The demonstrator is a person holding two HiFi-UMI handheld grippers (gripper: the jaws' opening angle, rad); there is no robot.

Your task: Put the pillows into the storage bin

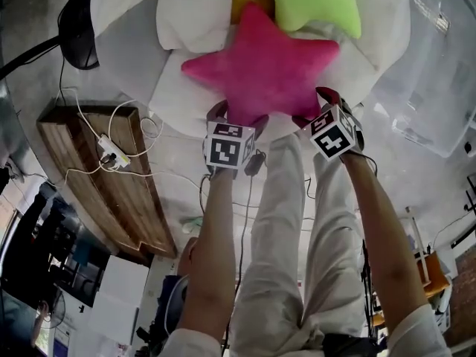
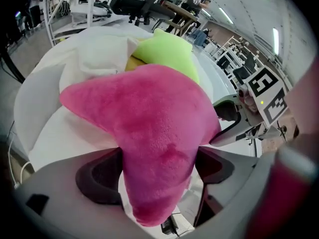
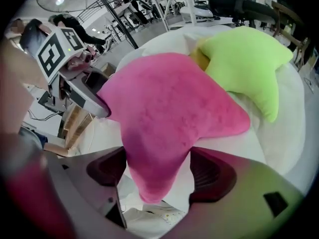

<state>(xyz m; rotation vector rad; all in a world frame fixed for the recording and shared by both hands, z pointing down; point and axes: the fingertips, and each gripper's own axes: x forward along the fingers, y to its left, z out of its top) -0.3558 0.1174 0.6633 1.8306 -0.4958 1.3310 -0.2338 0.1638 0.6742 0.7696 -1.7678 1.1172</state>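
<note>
Two star pillows are counted: one pink pillow and, beyond it from both grippers, one green pillow. One yellow pillow is partly hidden between them. White pillows are piled underneath on a round white surface; their number cannot be told. One lower arm of the pink pillow is grasped by the left gripper, with both pads laid against it. The other lower arm is straddled by the right gripper, which is released, its jaws spread. One clear storage bin is seen empty, well out to the right gripper's right. A wooden board with a power strip is seen off to the left gripper's left.
</note>
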